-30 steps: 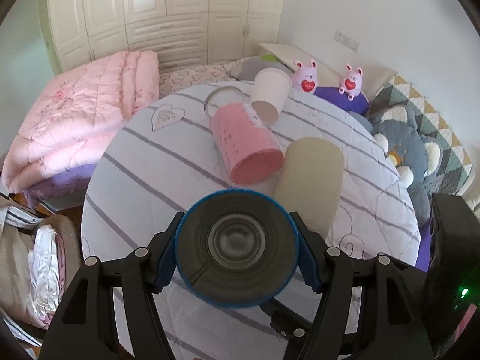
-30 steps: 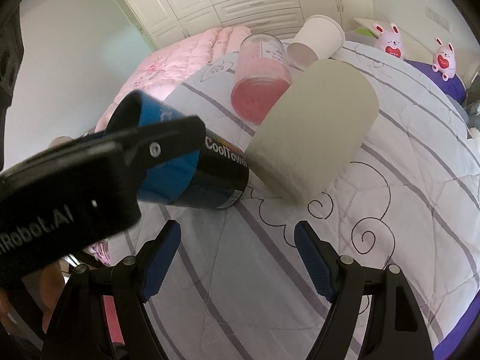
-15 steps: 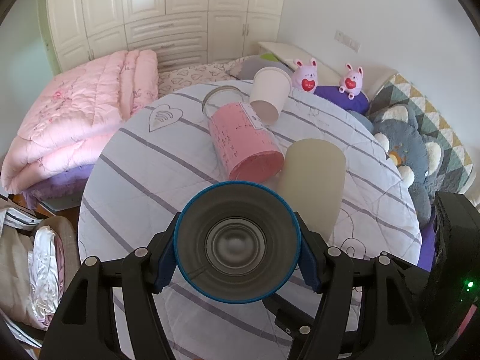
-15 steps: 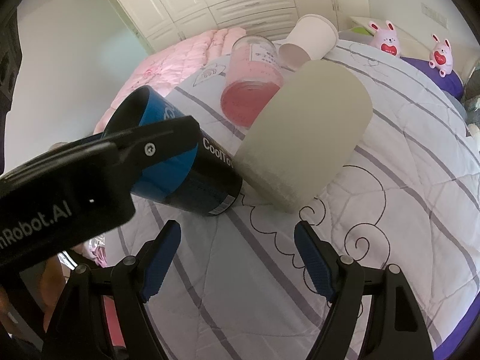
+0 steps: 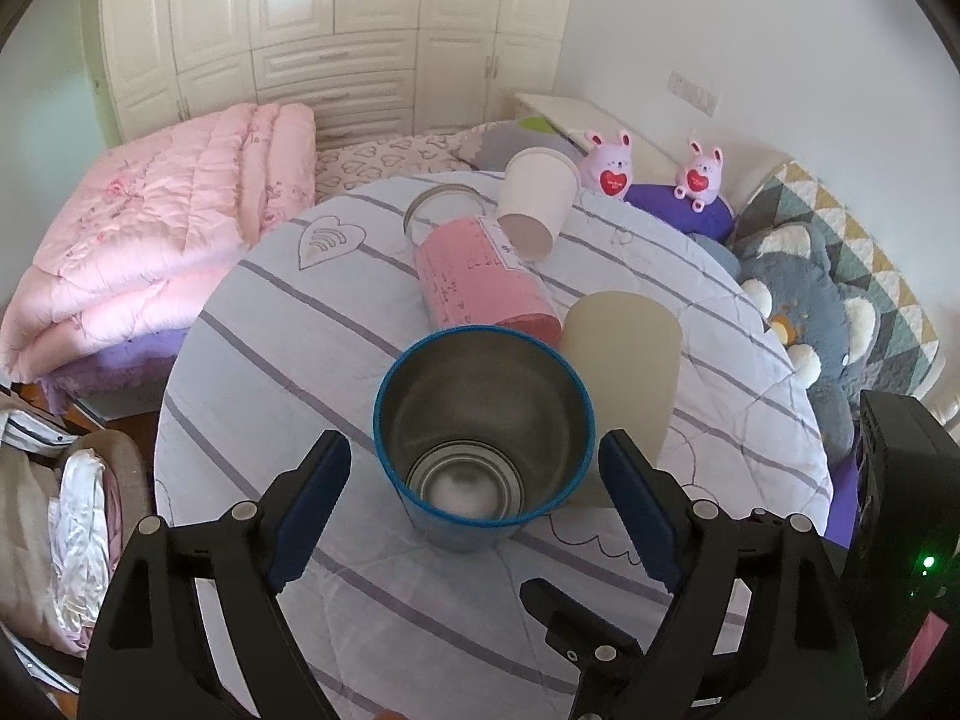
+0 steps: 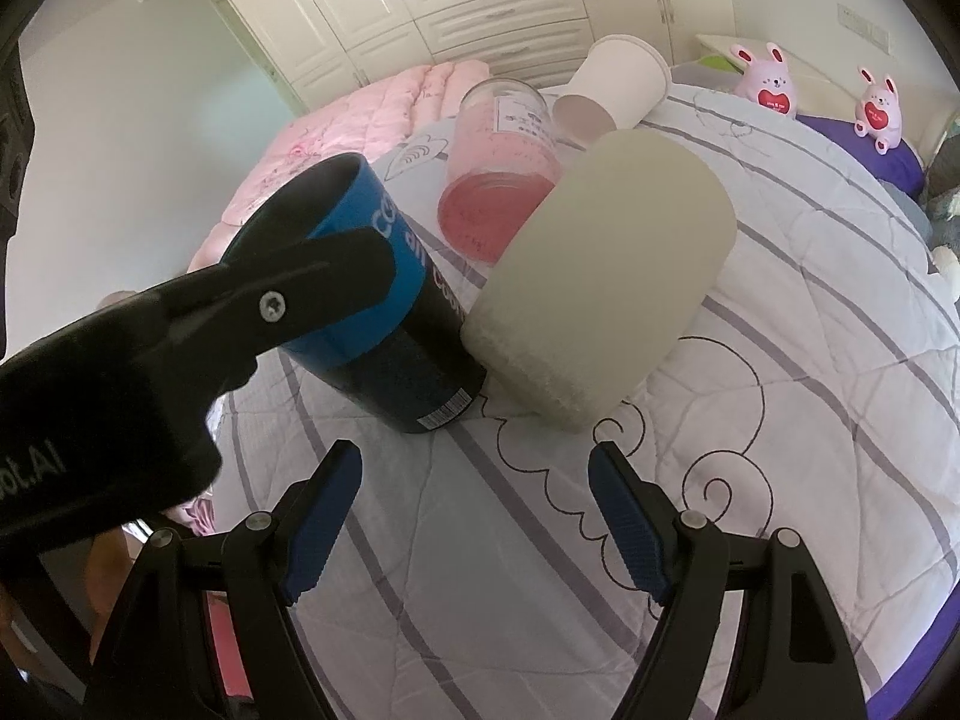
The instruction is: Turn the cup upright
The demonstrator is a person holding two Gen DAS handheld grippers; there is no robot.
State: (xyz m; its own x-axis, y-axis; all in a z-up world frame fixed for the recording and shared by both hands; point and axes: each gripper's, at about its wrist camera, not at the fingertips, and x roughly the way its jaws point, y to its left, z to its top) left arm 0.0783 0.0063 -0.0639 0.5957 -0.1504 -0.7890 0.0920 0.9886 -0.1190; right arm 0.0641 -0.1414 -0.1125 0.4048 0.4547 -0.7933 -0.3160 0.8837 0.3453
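A blue-and-black metal cup (image 5: 483,429) stands upright on the striped round table (image 5: 252,360), its mouth up. It also shows in the right wrist view (image 6: 390,312). My left gripper (image 5: 474,504) is open, its fingers (image 5: 309,504) apart on either side of the cup with gaps. My right gripper (image 6: 474,519) is open and empty, just in front of the cup's base. A beige cup (image 6: 600,294), a pink cup (image 6: 501,180) and a white paper cup (image 6: 618,87) lie on their sides behind it.
Two pink bunny toys (image 5: 654,171) sit at the table's far edge. A pink quilt (image 5: 150,252) is folded on the bed to the left. A grey plush cushion (image 5: 810,312) lies at the right. White wardrobes (image 5: 336,30) stand behind.
My left gripper tipped the blue cup from lying to standing on the table, then opened and let it go. My right gripper stayed open in place.
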